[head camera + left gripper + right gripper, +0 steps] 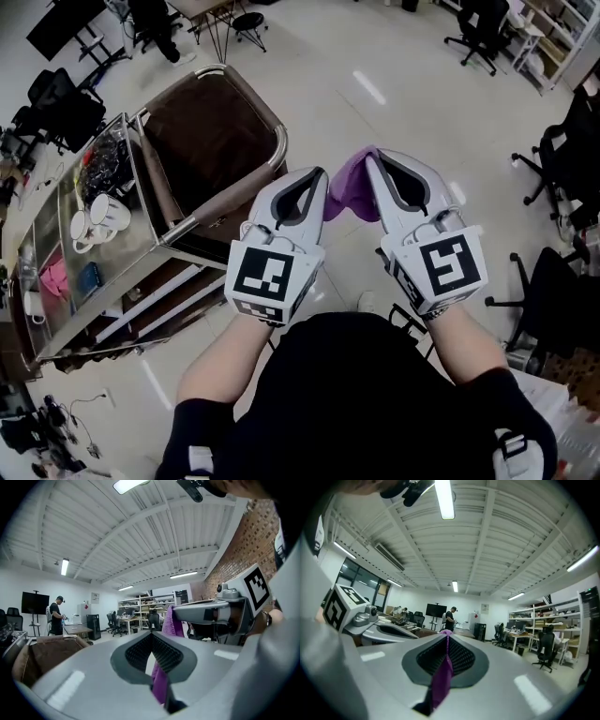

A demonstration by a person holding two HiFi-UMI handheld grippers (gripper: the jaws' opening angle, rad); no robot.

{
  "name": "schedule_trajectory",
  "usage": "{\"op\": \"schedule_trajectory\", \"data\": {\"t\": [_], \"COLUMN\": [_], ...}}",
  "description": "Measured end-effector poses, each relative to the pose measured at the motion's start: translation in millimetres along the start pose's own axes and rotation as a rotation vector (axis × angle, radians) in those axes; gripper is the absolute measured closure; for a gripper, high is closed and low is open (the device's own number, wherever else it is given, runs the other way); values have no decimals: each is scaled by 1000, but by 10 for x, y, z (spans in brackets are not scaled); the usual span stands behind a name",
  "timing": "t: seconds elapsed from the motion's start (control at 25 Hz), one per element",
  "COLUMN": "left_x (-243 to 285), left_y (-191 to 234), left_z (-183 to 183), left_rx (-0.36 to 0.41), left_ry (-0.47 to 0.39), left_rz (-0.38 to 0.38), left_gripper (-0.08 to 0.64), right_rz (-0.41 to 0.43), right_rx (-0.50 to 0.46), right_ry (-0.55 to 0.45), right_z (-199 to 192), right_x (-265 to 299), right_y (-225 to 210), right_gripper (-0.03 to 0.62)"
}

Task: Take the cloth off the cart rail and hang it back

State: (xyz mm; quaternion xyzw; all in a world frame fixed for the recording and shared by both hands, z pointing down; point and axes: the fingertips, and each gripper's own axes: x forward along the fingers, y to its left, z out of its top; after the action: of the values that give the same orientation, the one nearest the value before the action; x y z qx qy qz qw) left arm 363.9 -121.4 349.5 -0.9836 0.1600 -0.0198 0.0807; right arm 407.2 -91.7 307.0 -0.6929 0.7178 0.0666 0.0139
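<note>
In the head view both grippers are held up close together in front of the person's chest, over the floor to the right of the cart. A purple cloth (349, 195) is bunched between their tips. My left gripper (322, 172) is shut on one part of it; in the left gripper view the cloth (161, 681) hangs down from the closed jaws (151, 633). My right gripper (368, 155) is shut on another part, and a purple strip (440, 679) runs between its jaws (447, 635). The cart rail (279, 150) stands just left of the grippers, bare of cloth.
The steel cart (141, 253) carries a brown bag (211, 131), white mugs (98, 217) and small items on its top shelf. Black office chairs (553, 169) stand at the right. A person (55, 616) stands far off by a desk. Pale floor lies ahead.
</note>
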Motion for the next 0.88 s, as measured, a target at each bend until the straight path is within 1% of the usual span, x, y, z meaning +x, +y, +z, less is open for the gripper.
{"op": "schedule_trajectory", "data": {"t": [0.2,0.44,0.64,0.88], "left_x": [340,579,751,842], "left_y": [-153,-207,-260,-24], "left_z": [110,201,203,116], "left_rx": [20,25,32,30], "left_ry": [17,26,43,44], "left_rz": [113,231,289,340], "left_gripper": [565,565,565,565], "right_rz": [113,212,265,314], "right_rx": [15,26,45,53], "right_ry": [-23,-46,-61,-65], "right_z": [34,62,42,-65], "right_x": [-15,-8,19,303], "right_y": [-400,-735,-949,-984], "right_gripper": [584,584,584,583]}}
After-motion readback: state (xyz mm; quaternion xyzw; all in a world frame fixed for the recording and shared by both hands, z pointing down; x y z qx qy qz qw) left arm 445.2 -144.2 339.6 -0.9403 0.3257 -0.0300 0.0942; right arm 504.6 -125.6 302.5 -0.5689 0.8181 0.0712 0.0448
